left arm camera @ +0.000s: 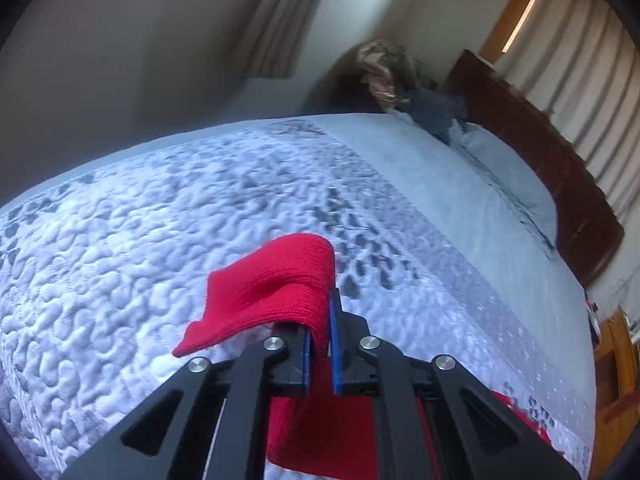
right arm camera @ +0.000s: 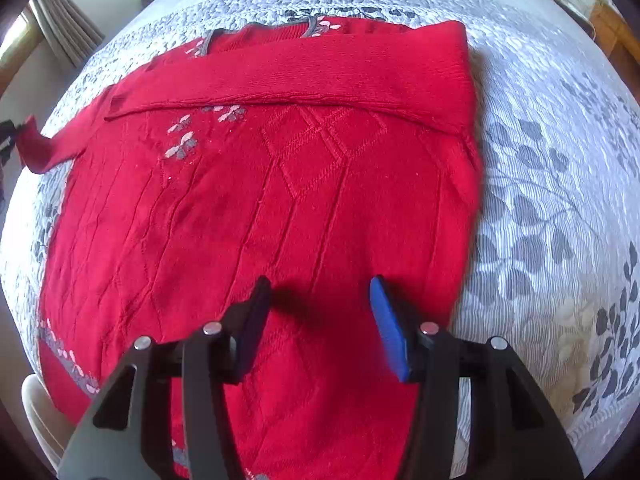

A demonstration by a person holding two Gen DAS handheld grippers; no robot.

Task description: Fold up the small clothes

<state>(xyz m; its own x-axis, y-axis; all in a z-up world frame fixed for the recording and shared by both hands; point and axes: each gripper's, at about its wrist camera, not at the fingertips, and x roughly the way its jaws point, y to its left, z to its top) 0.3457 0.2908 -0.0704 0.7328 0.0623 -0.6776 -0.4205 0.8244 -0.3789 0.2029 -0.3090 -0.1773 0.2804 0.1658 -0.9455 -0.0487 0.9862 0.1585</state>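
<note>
A red knit sweater (right arm camera: 280,200) with small grey and pink flowers lies flat on the quilted bed. One sleeve (right arm camera: 304,76) is folded across its upper part. The other sleeve (right arm camera: 52,142) stretches off to the left. My left gripper (left arm camera: 320,320) is shut on that sleeve's red cuff (left arm camera: 276,292), which drapes over the fingers above the bed. It shows as a dark shape at the left edge of the right wrist view (right arm camera: 6,136). My right gripper (right arm camera: 320,316) is open and empty, hovering just above the sweater's lower body.
The bed has a white and grey quilted cover (left arm camera: 160,240) with a leaf pattern (right arm camera: 540,240). Pillows (left arm camera: 500,168), a dark wooden headboard (left arm camera: 560,168) and a heap of clothes (left arm camera: 400,80) lie at the far end. Curtains (right arm camera: 68,28) hang by the window.
</note>
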